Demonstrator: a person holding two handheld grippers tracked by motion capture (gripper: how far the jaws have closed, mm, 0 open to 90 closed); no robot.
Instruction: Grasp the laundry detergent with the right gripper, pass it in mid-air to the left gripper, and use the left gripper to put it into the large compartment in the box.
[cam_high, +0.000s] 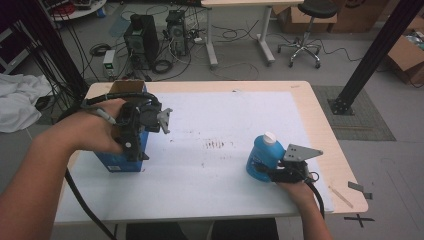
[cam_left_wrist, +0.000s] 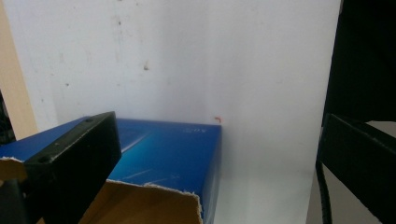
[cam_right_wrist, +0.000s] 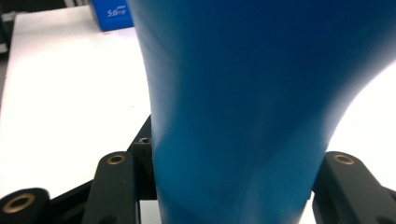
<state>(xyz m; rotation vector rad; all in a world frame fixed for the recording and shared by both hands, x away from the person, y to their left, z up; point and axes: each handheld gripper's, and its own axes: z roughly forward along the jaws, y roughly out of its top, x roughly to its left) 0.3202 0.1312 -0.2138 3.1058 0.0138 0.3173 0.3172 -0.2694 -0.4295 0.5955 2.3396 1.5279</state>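
- Two tongs work: right tongs (cam_high: 270, 167), lower right, clamp the blue plastic bottle with white cap (cam_high: 263, 154).
- Left tongs (cam_high: 131, 150), spread wide, straddle the open blue cardboard box's (cam_high: 120, 162) wall on the white worktop (cam_high: 215, 175).

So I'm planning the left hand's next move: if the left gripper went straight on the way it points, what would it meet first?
Probably the open blue box: its near wall sits between the left gripper fingers, the white table cover beyond. Depth is hard to judge.

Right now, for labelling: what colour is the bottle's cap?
White, on the blue bottle; its cap is clearest in the high view.
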